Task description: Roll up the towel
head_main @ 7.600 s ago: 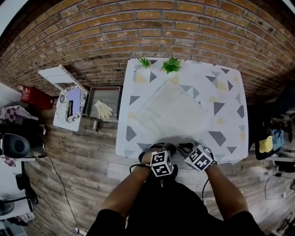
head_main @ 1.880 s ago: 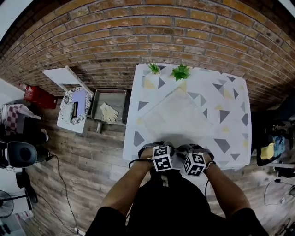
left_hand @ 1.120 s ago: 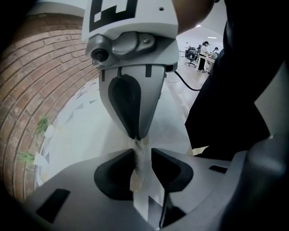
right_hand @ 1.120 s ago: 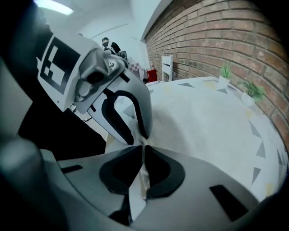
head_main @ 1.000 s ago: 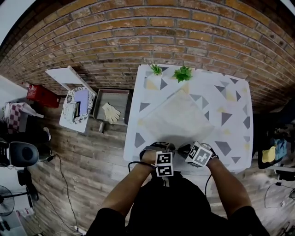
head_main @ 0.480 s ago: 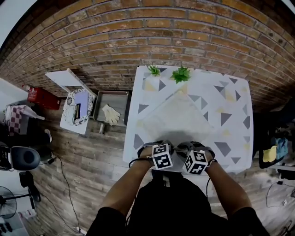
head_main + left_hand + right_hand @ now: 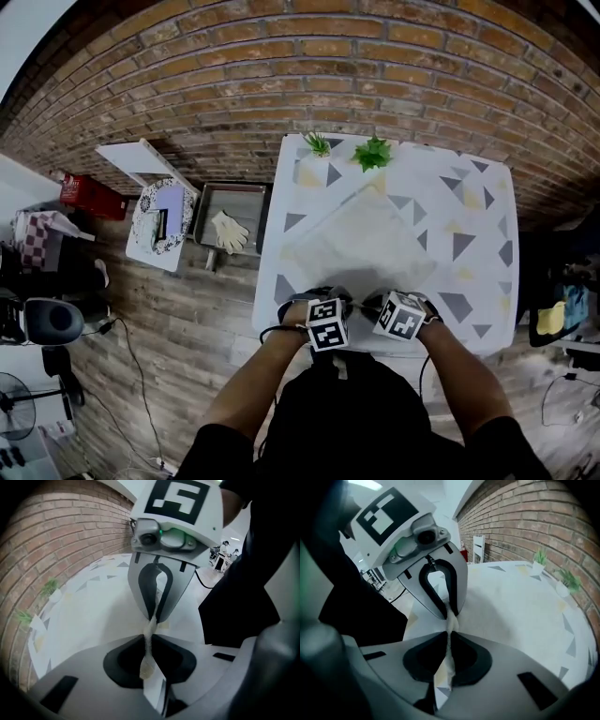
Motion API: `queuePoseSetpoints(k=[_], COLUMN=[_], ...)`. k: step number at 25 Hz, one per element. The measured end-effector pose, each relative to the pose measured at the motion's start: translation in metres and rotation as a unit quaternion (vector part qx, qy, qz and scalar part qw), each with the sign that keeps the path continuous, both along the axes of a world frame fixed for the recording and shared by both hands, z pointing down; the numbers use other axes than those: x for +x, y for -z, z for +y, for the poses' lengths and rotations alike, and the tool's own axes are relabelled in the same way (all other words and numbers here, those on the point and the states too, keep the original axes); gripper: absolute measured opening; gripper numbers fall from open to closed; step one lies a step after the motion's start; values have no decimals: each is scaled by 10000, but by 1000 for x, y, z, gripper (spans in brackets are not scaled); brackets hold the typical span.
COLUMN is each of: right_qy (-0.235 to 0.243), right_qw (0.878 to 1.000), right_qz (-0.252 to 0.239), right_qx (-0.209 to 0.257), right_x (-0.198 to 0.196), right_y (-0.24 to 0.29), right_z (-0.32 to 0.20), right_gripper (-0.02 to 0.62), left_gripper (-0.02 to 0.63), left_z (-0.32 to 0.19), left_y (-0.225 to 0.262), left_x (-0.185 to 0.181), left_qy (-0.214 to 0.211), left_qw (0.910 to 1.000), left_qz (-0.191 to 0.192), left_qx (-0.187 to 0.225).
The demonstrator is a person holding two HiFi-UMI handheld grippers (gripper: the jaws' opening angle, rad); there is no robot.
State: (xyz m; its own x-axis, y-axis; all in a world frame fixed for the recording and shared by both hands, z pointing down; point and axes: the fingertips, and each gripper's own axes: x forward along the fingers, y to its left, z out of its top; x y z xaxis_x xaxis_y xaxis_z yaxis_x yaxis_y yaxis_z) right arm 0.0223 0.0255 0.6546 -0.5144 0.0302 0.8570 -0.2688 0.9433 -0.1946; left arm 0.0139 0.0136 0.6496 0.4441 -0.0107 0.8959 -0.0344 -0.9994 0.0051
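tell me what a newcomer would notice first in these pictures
Two grippers meet nose to nose at the near edge of the table. The left gripper and right gripper each pinch the near end of the pale towel, the left's jaws having just eased open a little and the right's just closed. A brick wall fills the background, with two small green plants at the table's far edge.
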Motion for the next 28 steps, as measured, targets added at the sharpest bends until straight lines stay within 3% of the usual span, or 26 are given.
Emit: queuePoseSetpoints(k=[5, 12, 15, 19, 25, 28], right_qy=[4, -83, -103, -98, -12, 146], right_qw=[9997, 9992, 9991, 9987, 9984, 9996], right_qz=[11, -47, -87, -157, -222, -230], right_qx=[-253, -382, -404, -484, -512, -122], right_x=[1, 0, 2, 1, 3, 5], right_y=[-1, 0, -2, -3, -2, 6], right_z=[-3, -13, -15, -15, -15, -18], right_gripper=[37, 37, 37, 37, 38, 64], left_gripper=[60, 60, 60, 158, 140, 109], left_z=[-5, 2, 7, 8, 2, -4], left_y=[6, 24, 20, 3, -9, -12], left_x=[-9, -2, 4, 8, 11, 11], left_qy=[-28, -546, -633, -565, -359, -214], left_qw=[9992, 9938, 9931, 9939, 9948, 9951], left_qz=[-35, -50, -140, -314, -439, -507], left_qx=[393, 969, 975, 891, 844, 818])
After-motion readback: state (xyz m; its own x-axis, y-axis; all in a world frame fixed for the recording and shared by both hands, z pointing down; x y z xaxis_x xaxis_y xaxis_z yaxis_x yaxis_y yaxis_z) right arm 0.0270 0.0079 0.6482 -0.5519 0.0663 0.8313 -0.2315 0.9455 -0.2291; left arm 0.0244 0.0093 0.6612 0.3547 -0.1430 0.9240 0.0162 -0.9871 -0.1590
